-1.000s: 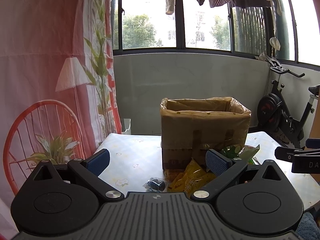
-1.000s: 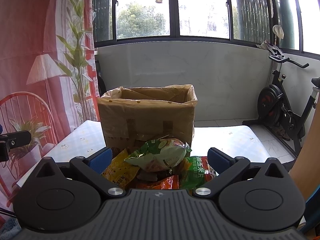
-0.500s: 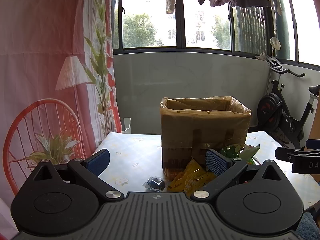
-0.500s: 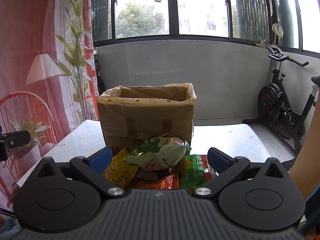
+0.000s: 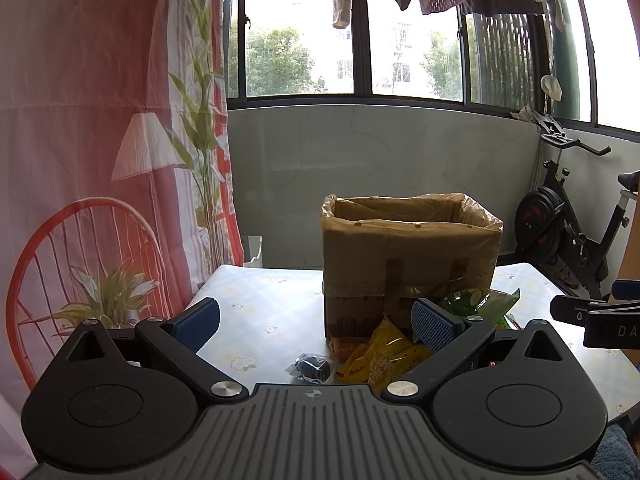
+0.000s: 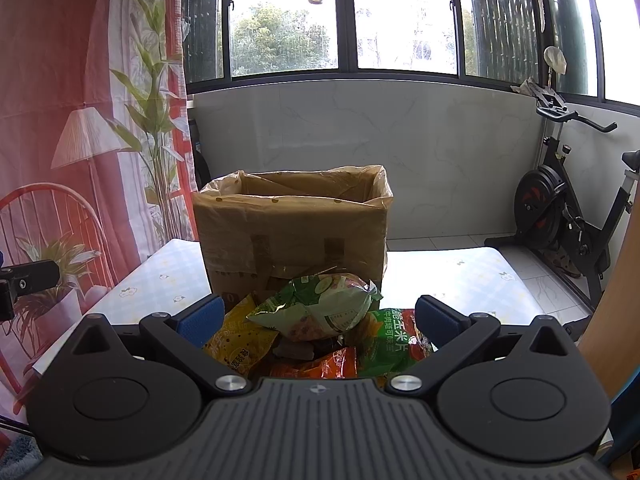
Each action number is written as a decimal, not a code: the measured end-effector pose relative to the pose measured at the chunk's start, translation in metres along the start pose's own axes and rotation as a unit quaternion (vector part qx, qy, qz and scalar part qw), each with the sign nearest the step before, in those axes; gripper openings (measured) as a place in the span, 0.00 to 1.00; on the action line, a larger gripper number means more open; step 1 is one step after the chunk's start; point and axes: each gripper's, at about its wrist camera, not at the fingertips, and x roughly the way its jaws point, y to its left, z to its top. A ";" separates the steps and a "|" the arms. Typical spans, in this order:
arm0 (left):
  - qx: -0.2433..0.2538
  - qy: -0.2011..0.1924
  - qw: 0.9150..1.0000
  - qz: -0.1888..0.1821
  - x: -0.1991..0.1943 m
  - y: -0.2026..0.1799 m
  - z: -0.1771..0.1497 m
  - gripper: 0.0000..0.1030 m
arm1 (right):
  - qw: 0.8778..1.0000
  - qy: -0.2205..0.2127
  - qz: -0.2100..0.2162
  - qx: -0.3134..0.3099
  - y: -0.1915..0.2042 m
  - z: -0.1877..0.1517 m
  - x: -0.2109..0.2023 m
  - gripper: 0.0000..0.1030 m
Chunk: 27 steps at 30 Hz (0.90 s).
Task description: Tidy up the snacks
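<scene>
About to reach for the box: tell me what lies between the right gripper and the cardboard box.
In the right wrist view, a pile of snack bags lies between the open right gripper and the cardboard box, the green bag on top.

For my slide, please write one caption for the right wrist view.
Open right gripper facing piled snack bags, green bag on top, before a brown plastic-lined cardboard box.

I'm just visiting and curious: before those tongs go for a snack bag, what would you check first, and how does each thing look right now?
1. Right tongs open: ok.
2. Left tongs open: ok.
3. Green bag on top of the pile, between the right tongs' fingers: ok.
4. Cardboard box open at the top: ok.
5. Room inside the box: cannot tell.
6. Small dark packet apart from the pile: ok.
</scene>
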 end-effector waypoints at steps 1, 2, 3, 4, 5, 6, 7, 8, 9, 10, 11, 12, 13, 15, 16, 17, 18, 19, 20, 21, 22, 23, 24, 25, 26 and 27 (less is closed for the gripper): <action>0.000 0.000 1.000 0.000 0.000 0.000 0.000 1.00 | 1.000 0.000 0.000 0.000 0.000 0.000 0.000 1.00; 0.000 0.000 1.000 0.000 0.000 0.000 0.000 1.00 | 1.000 0.000 0.000 0.000 0.000 0.000 0.000 1.00; 0.000 0.000 1.000 0.000 0.000 0.000 0.000 1.00 | 1.000 0.000 0.000 0.000 0.000 0.000 0.000 1.00; 0.000 0.000 1.000 0.000 0.000 0.000 0.000 1.00 | 1.000 0.000 0.000 0.000 0.000 0.000 0.000 1.00; 0.000 0.000 1.000 0.000 0.000 0.000 0.000 1.00 | 1.000 0.000 0.000 0.000 0.000 0.000 0.000 1.00; 0.000 0.000 1.000 0.000 0.000 0.000 0.000 1.00 | 1.000 0.000 0.000 0.000 0.000 0.000 0.000 1.00; 0.000 0.000 1.000 0.000 0.000 0.000 0.000 1.00 | 1.000 0.000 0.000 0.000 0.000 0.000 0.000 1.00; -0.001 0.000 1.000 -0.001 0.000 0.001 0.000 1.00 | 1.000 0.000 0.000 0.000 0.000 0.000 0.000 1.00; -0.003 -0.001 1.000 -0.002 -0.001 0.000 0.000 1.00 | 1.000 0.000 0.000 0.000 0.000 0.000 0.000 1.00; -0.005 -0.002 1.000 -0.004 -0.001 0.001 0.000 1.00 | 1.000 0.000 0.000 0.000 0.000 0.000 0.000 1.00; -0.007 -0.002 1.000 -0.004 -0.001 0.002 0.000 1.00 | 1.000 0.000 0.000 0.000 0.000 0.000 0.000 1.00; -0.008 -0.002 1.000 -0.004 0.000 0.003 0.000 1.00 | 1.000 0.000 0.000 0.000 0.000 0.000 0.000 1.00; -0.009 -0.002 1.000 -0.004 0.000 0.003 -0.001 1.00 | 1.000 0.001 0.000 0.001 -0.001 0.000 0.000 1.00; -0.010 -0.001 1.000 -0.002 0.001 0.003 -0.001 1.00 | 1.000 0.001 0.000 0.004 -0.003 -0.001 0.001 1.00; -0.010 0.000 1.000 -0.001 0.002 0.004 -0.001 1.00 | 1.000 0.001 0.000 0.005 -0.003 -0.002 0.001 1.00; -0.011 0.001 1.000 0.000 0.003 0.004 -0.001 1.00 | 1.000 0.001 0.000 0.005 -0.003 -0.002 0.001 1.00; -0.011 0.002 1.000 0.002 0.003 0.004 -0.002 1.00 | 1.000 0.000 -0.001 0.006 -0.004 -0.002 0.001 1.00; -0.012 0.004 1.000 0.003 0.004 0.004 -0.002 1.00 | 1.000 -0.002 -0.001 0.007 -0.005 -0.003 0.001 1.00; -0.012 0.005 1.000 0.000 0.005 0.003 -0.001 1.00 | 1.000 -0.005 -0.002 0.008 -0.006 -0.003 0.001 1.00; -0.015 0.008 1.000 -0.007 0.006 0.003 -0.001 1.00 | 1.000 -0.011 -0.002 0.011 -0.007 -0.004 0.001 1.00; -0.018 0.009 1.000 -0.014 0.007 0.004 0.000 1.00 | 1.000 -0.018 0.000 0.017 -0.009 -0.004 0.000 1.00; -0.020 0.009 1.000 -0.018 0.010 0.004 0.000 1.00 | 0.999 -0.026 0.003 0.024 -0.012 -0.004 0.000 1.00; -0.020 0.009 1.000 -0.018 0.012 0.004 0.000 1.00 | 0.999 -0.033 0.007 0.031 -0.014 -0.005 0.000 1.00; -0.018 0.007 1.000 -0.017 0.015 0.004 0.000 1.00 | 0.999 -0.039 0.007 0.036 -0.017 -0.006 0.001 1.00; -0.015 0.004 1.000 -0.016 0.018 0.004 0.000 1.00 | 0.998 -0.044 0.005 0.039 -0.019 -0.006 0.003 1.00; -0.012 0.002 1.000 -0.015 0.021 0.003 -0.001 1.00 | 0.998 -0.052 0.003 0.039 -0.021 -0.007 0.005 1.00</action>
